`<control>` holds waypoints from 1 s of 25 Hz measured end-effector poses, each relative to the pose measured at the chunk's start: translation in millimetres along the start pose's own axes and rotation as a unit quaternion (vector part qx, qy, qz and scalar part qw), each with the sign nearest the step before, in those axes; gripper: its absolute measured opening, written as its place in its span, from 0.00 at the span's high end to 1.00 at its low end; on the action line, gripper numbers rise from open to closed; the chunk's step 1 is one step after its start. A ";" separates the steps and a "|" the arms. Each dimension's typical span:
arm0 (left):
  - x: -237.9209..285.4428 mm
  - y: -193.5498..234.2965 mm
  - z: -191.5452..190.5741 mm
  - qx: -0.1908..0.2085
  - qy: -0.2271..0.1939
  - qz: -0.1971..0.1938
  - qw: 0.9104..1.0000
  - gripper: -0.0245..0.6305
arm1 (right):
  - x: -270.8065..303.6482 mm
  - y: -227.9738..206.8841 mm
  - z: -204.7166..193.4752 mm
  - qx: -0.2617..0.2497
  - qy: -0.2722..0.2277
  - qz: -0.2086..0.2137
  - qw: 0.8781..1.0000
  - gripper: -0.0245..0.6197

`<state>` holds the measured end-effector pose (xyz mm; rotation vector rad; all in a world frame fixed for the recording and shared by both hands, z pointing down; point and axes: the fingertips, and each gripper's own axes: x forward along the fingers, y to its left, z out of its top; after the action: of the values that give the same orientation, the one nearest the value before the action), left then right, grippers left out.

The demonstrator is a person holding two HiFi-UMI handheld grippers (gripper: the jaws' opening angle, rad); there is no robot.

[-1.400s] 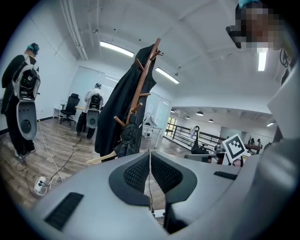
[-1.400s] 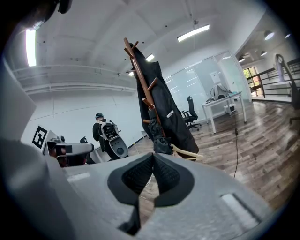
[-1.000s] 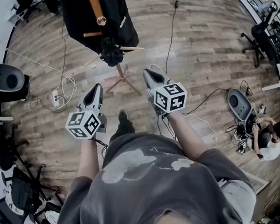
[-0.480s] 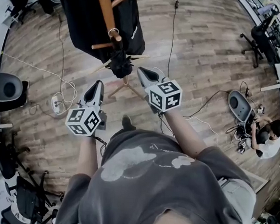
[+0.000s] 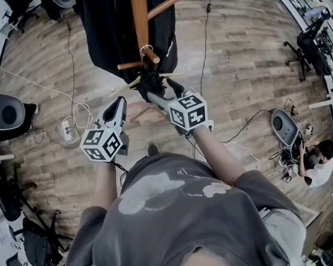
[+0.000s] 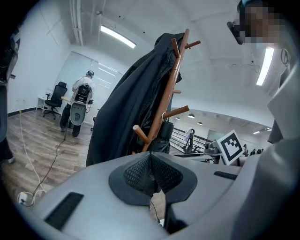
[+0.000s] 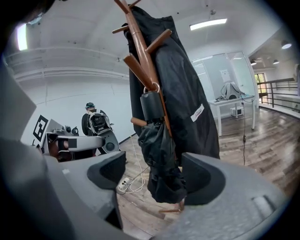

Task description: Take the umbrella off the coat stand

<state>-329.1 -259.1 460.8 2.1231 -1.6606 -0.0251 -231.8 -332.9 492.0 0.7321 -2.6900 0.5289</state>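
A folded black umbrella (image 7: 159, 159) hangs by a ring from a peg of the wooden coat stand (image 7: 140, 70); a black coat (image 7: 187, 93) is draped behind it. My right gripper (image 7: 154, 176) is at the umbrella's lower end. Its jaws are opening, and the bundle shows in the gap with neither pad pressing on it. From above, the right gripper (image 5: 161, 92) reaches the umbrella (image 5: 150, 79) under the stand (image 5: 138, 12). My left gripper (image 5: 118, 103) stays lower left, short of the stand, and is shut (image 6: 150, 171) with nothing in it.
The stand's legs spread on the wooden floor just ahead. A white cable and power strip (image 5: 69, 129) lie at the left. Grey machines (image 5: 4, 111) (image 5: 283, 124) stand on either side. A person (image 5: 319, 156) sits on the floor at the right, and office chairs (image 5: 306, 40) line the edges.
Both grippers have moved forward to the coat stand. The right gripper's jaws, shut before, now stand apart on either side of the umbrella's lower end.
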 end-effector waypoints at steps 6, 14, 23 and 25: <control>7.5 23.4 9.5 0.000 0.003 -0.006 1.000 0.95 | 36.9 1.1 5.6 -0.011 0.003 -0.024 1.000 0.31; 10.0 42.1 13.5 0.000 0.008 -0.010 1.000 0.95 | 66.6 -11.3 -3.6 -0.036 0.019 -0.076 0.996 0.31; 9.4 47.9 10.7 0.000 0.015 -0.017 1.000 0.95 | 78.8 -15.9 -6.8 -0.049 0.020 -0.094 0.994 0.40; 10.1 47.6 9.2 0.001 0.016 -0.018 1.000 0.95 | 81.0 -17.3 -7.8 -0.058 0.025 -0.099 0.993 0.47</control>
<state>-372.6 -280.1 471.8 2.1432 -1.6048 -0.0019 -287.9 -377.6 534.1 0.9277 -2.5407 0.3330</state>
